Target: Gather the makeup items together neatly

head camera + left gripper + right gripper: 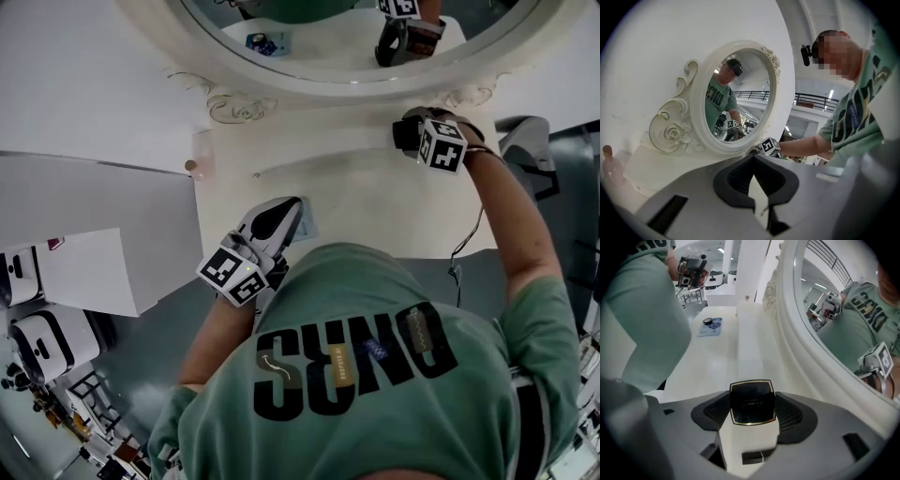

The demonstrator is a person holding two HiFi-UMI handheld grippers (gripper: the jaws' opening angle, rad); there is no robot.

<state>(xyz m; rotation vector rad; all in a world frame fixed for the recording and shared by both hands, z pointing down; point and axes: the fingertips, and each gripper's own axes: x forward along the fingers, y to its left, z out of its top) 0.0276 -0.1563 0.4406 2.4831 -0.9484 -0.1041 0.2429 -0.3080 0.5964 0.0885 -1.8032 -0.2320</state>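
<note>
Right gripper [411, 131]: at the back right of the white worktop [366, 202], close under the carved frame of the oval mirror [309, 82]. Your jaws are clamped on a black square compact [752, 401] with a thin gold edge. The pads press its two sides, and its lid faces back toward the gripper camera. Whether the compact touches the worktop, I cannot tell.

Left gripper [279, 223]: low over the front left part of the worktop, pointed toward the mirror. Your jaws are closed tip to tip with nothing between them.

Blue card [710, 327]: flat on the worktop just beside your left gripper's tips, well apart from the compact. A small round dark pot [708, 321] sits on it.

Small bottle [194, 167] with a brown cap: upright at the far left end of the worktop, near the scrollwork at the mirror's base, apart from the card.
</note>
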